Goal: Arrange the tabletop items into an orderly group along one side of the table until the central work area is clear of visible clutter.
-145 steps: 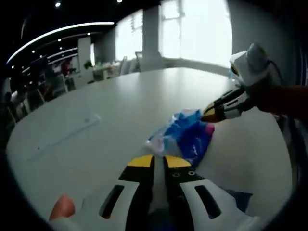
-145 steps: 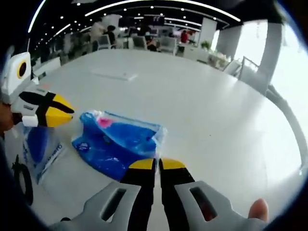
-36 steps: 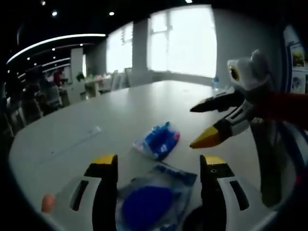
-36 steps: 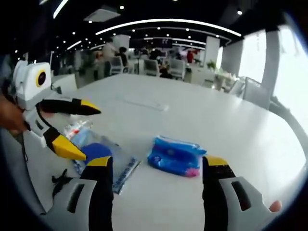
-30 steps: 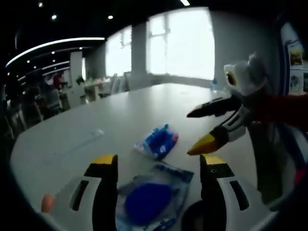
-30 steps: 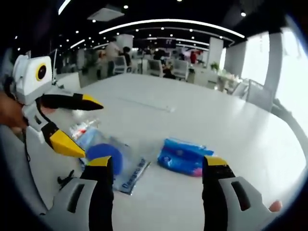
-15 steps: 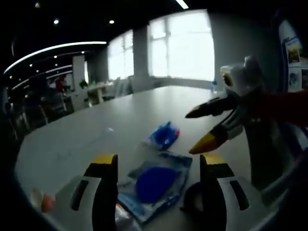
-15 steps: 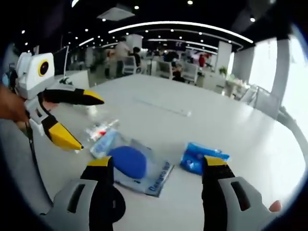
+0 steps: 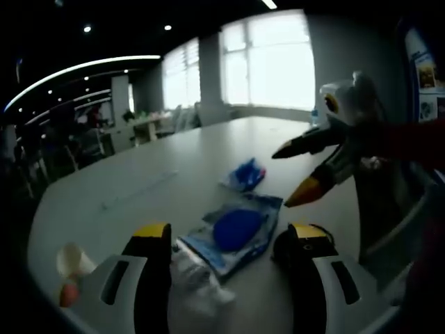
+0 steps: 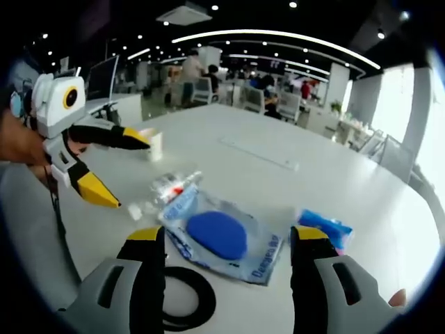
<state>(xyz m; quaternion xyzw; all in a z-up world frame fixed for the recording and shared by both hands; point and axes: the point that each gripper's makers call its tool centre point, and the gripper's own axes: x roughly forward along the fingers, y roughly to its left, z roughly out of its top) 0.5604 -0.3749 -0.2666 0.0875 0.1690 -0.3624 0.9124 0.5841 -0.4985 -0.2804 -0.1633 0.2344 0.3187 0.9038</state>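
My right gripper (image 10: 226, 243) hangs released, the blue pouch (image 10: 221, 236) lying flat between its tips. My left gripper (image 10: 110, 167), also spread wide, hovers left of it. Its long axis runs near-left to far-right.

A broad, pale grey tabletop (image 10: 229, 167) carries a loose cluster of items. A clear plastic pouch holding a dark blue oval pad (image 10: 219, 236) lies flat near its edge, touching a crumpled clear wrapper with a red mark (image 10: 167, 188). A small blue plastic packet (image 10: 325, 227) lies apart from these. A black ring-shaped cable (image 10: 188, 300) rests just beside the pouch. A small white paper cup (image 10: 154, 146) stands upright farther off.
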